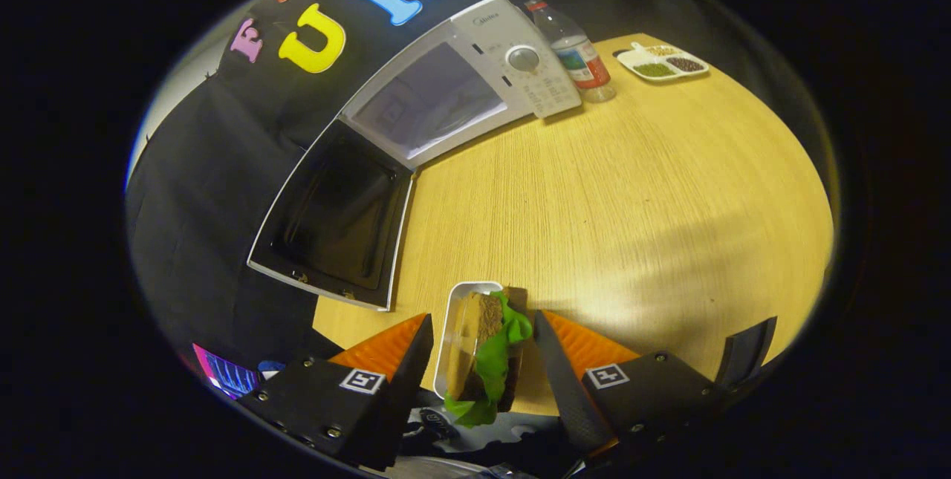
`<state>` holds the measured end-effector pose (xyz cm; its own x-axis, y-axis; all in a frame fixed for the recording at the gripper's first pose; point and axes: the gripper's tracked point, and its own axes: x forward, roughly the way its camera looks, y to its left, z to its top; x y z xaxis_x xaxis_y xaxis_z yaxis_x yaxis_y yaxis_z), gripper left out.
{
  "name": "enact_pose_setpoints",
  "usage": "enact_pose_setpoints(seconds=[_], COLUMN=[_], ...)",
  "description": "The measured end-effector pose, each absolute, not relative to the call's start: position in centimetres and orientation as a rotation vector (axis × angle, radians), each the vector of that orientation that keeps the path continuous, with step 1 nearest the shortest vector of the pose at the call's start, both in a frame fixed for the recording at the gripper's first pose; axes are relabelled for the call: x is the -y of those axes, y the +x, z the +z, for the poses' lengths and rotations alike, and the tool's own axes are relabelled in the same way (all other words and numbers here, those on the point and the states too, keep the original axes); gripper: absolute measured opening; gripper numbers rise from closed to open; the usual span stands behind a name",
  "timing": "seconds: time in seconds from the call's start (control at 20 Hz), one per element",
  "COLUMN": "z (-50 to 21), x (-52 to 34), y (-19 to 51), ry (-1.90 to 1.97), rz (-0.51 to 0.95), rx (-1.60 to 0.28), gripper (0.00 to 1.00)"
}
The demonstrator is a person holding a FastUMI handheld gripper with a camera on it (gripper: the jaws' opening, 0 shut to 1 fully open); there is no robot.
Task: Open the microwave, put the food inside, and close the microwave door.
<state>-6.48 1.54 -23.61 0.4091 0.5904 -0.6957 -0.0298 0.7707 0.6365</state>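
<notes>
Gripper [483,345] closed on white tray [455,315] w/ sandwich [490,349], both fingers pressing its sides, tray's long axis running fwd along fingers. Held off table [631,189], tilted. Microwave [461,85] lies ahead and to the left, well apart; door [334,219] swung fully open, cavity facing gripper. Likely next: carry fwd-left, level out, enter past door edge.
</notes>
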Motion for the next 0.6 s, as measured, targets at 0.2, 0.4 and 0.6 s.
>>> enact_pose_setpoints(seconds=[0.2,0.4,0.6], z=[-24.9,-24.9,-24.5], x=[-1.6,-2.0,-2.6], y=[-8.4,-7.6,-7.7], ry=[0.607,0.682,0.748], rz=[0.443,0.444,0.445], rx=[-1.186,-1.183,-1.191], gripper=[0.83,0.49,0.35])
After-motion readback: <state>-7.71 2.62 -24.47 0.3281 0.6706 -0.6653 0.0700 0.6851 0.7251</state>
